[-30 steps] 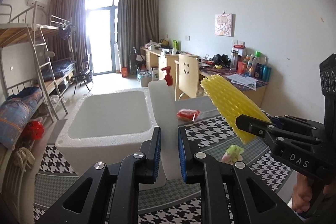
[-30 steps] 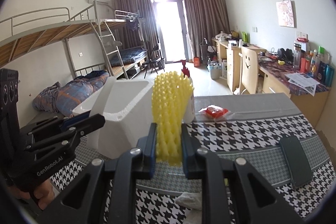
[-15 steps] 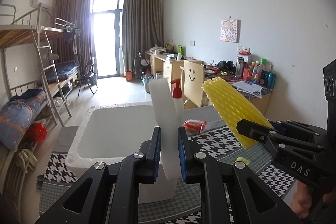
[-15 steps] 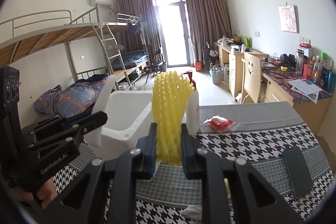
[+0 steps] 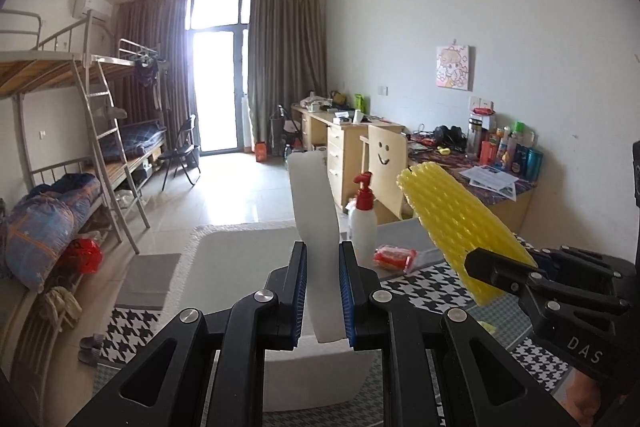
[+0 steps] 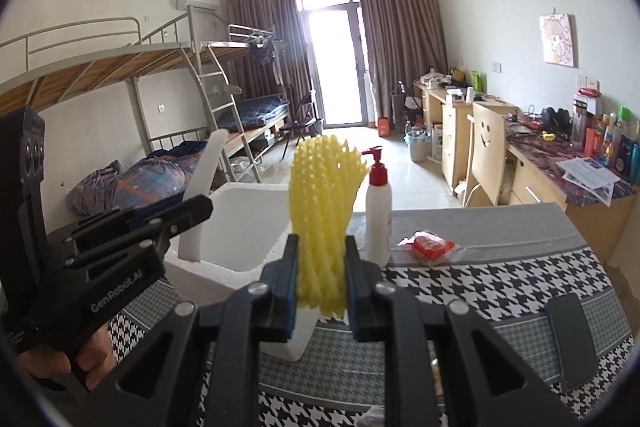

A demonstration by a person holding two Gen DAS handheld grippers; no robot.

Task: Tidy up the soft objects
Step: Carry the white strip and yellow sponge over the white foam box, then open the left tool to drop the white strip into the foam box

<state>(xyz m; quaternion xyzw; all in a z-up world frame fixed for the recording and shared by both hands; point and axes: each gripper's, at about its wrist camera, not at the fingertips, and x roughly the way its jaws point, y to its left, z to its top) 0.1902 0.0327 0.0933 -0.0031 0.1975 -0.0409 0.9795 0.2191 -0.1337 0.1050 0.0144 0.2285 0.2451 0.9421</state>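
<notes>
My left gripper point(image 5: 322, 291) is shut on a white foam strip point(image 5: 314, 211) that stands upright above the open white foam box point(image 5: 224, 267). The strip also shows in the right wrist view point(image 6: 206, 183). My right gripper point(image 6: 321, 279) is shut on a yellow foam net sleeve point(image 6: 322, 203), held upright near the box's right wall point(image 6: 248, 223). In the left wrist view the sleeve point(image 5: 456, 223) tilts up and left from the right gripper point(image 5: 516, 279).
A white pump bottle with a red top point(image 6: 378, 203) stands beside the box. A red packet point(image 6: 430, 245) lies on the houndstooth tablecloth point(image 6: 500, 283). A dark phone point(image 6: 568, 339) lies at the right. Bunk beds and desks stand behind.
Both grippers have risen with their loads, and the views tilt up. The box and table sit lower in both frames.
</notes>
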